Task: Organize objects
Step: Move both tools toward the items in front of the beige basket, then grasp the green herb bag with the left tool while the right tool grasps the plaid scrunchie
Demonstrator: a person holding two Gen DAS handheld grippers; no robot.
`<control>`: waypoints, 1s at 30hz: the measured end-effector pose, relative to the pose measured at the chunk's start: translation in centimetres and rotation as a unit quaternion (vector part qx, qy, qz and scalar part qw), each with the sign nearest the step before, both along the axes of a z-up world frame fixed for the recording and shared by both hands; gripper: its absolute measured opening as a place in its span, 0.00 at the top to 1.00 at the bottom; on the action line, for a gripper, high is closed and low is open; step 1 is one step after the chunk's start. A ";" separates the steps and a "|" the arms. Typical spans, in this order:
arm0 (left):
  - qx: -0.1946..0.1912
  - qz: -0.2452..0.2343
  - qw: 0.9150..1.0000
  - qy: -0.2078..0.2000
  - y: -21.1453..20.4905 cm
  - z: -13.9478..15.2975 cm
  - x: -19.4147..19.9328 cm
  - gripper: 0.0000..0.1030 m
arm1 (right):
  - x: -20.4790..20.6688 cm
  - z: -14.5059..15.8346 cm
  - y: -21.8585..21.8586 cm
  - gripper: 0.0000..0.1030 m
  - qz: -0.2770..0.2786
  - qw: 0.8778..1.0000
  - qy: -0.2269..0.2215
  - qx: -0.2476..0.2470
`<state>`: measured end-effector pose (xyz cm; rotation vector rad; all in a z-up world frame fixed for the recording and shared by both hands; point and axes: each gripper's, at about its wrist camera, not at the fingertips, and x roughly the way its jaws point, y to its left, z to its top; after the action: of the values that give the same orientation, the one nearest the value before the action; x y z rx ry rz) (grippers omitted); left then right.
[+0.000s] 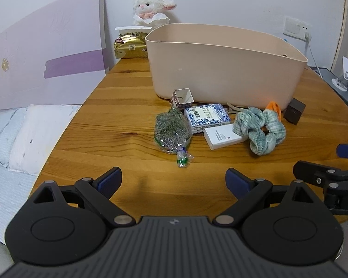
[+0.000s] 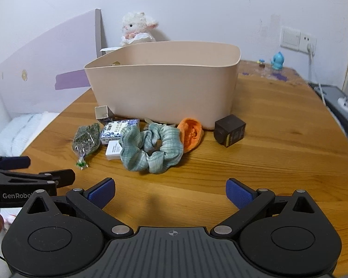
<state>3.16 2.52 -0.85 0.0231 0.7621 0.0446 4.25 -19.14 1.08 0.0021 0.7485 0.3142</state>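
Note:
A beige plastic bin (image 1: 220, 69) (image 2: 164, 83) stands on the wooden table (image 1: 118, 125). In front of it lie a clear bag of dried herbs (image 1: 171, 128) (image 2: 87, 139), a blue-and-white patterned box (image 1: 206, 114) (image 2: 118, 129), a flat white box (image 1: 222, 136) (image 2: 112, 150), a green checked scrunchie (image 1: 259, 129) (image 2: 150, 149), an orange cloth piece (image 1: 275, 107) (image 2: 191, 134), a dark cube box (image 1: 294, 111) (image 2: 230, 129) and a small open carton (image 1: 183, 97) (image 2: 102, 112). My left gripper (image 1: 174, 181) is open and empty, short of the herb bag. My right gripper (image 2: 170, 193) is open and empty, short of the scrunchie.
A plush lamb (image 1: 150, 8) (image 2: 136, 27), a tissue pack and a gold snack bag (image 1: 130, 46) sit behind the bin. A bed with white bedding (image 1: 18, 139) lies left of the table. A wall socket (image 2: 299, 39), blue figurine (image 2: 278, 60) and a grey device (image 2: 341, 102) are at right.

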 end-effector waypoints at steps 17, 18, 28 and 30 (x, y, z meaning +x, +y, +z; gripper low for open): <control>-0.015 -0.002 0.999 0.035 2.8 -1.7 6.9 0.07 | 6.6 -0.8 2.4 0.13 -0.006 1.000 0.003 -0.017; -0.015 -0.003 0.999 0.036 3.0 -1.8 7.4 0.07 | 7.1 -1.0 2.6 0.15 -0.006 1.000 0.006 -0.021; -0.028 -0.014 0.998 0.060 3.6 -3.1 10.5 0.23 | 8.9 -2.7 3.7 0.50 0.014 0.999 0.038 -0.032; -0.021 -0.014 0.998 0.063 3.5 -3.3 10.8 0.27 | 8.8 -2.9 3.8 0.64 0.019 0.998 0.045 -0.029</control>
<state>13.94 6.02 -4.11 -0.0041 0.8889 0.0007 13.09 -15.35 -1.79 -0.0528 0.8480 0.3310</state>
